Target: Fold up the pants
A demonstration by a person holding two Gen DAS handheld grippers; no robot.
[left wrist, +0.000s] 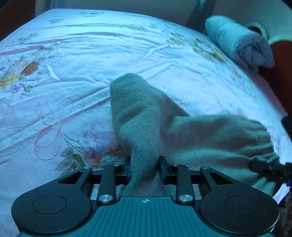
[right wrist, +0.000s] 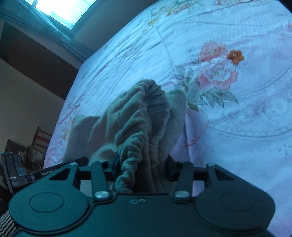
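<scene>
Grey-green fleece pants (left wrist: pixel 182 131) hang bunched between my two grippers above a bed. My left gripper (left wrist: pixel 144 167) is shut on a fold of the fabric, and a pant leg end sticks up in front of it. My right gripper (right wrist: pixel 142 169) is shut on the gathered elastic waistband (right wrist: pixel 151 113). The right gripper's fingers also show at the right edge of the left wrist view (left wrist: pixel 262 166), at the waistband. Part of the left gripper shows at the left edge of the right wrist view (right wrist: pixel 16 171). The rest of the pants is hidden under the fabric.
The bed has a white floral sheet (left wrist: pixel 91 54), wrinkled. A rolled pale blue blanket (left wrist: pixel 237 42) lies at its far right corner. A dark cabinet (right wrist: pixel 36 60) and boxes (right wrist: pixel 34 145) stand beside the bed under a window (right wrist: pixel 62 9).
</scene>
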